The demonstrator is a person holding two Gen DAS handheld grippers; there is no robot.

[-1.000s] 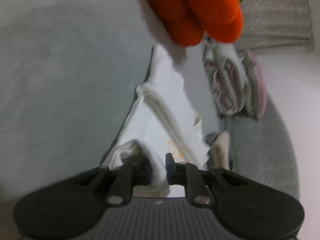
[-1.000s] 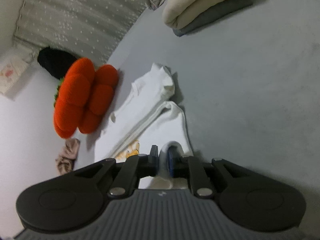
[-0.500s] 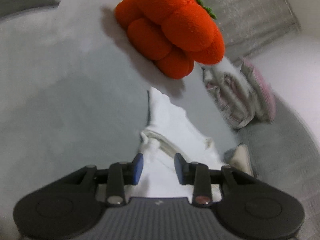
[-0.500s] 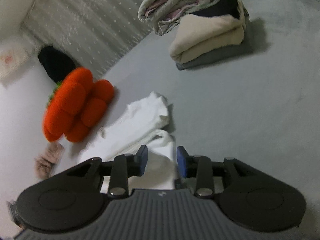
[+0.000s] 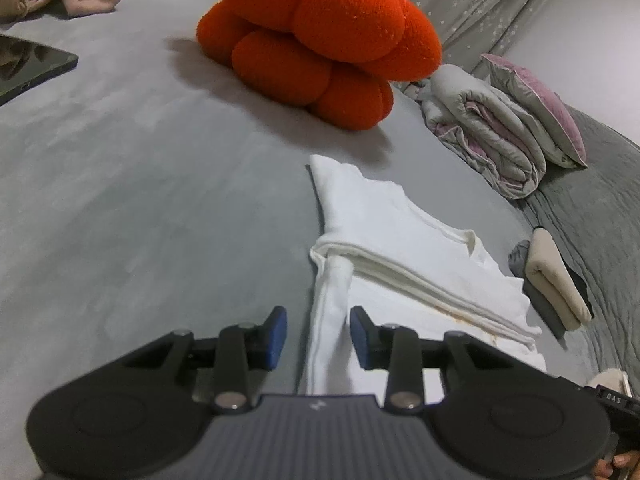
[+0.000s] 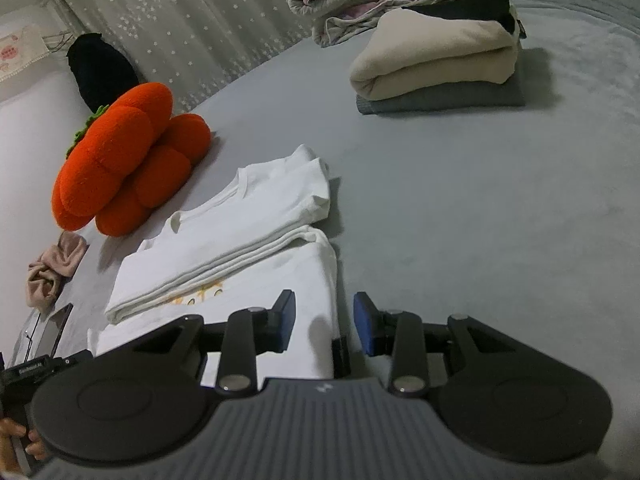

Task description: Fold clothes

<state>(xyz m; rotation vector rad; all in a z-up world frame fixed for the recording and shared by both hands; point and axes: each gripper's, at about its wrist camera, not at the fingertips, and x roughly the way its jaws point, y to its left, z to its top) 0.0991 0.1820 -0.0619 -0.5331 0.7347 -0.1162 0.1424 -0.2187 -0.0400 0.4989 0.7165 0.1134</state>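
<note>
A white T-shirt [image 5: 400,240] lies partly folded on the grey bed, its lower part laid over its chest, a yellow print peeking out under the fold [image 6: 200,296]. My left gripper [image 5: 318,334] is open just above the shirt's left edge, the blue pads clear of the cloth. In the right wrist view the white T-shirt [image 6: 256,216] lies left of centre. My right gripper [image 6: 325,320] is open over the shirt's right edge, with nothing pinched between its pads.
An orange pumpkin cushion [image 5: 320,36] [image 6: 128,152] sits beyond the shirt. A stack of folded cream and grey clothes [image 6: 436,68] and a rolled quilt [image 5: 488,128] lie further off. A tablet [image 5: 28,68] and a pink garment [image 6: 56,268] lie at the left.
Both grippers let go of the shirt's edge, opened and lifted back a little. The folded part now lies flat on the shirt. Both views have rolled level.
</note>
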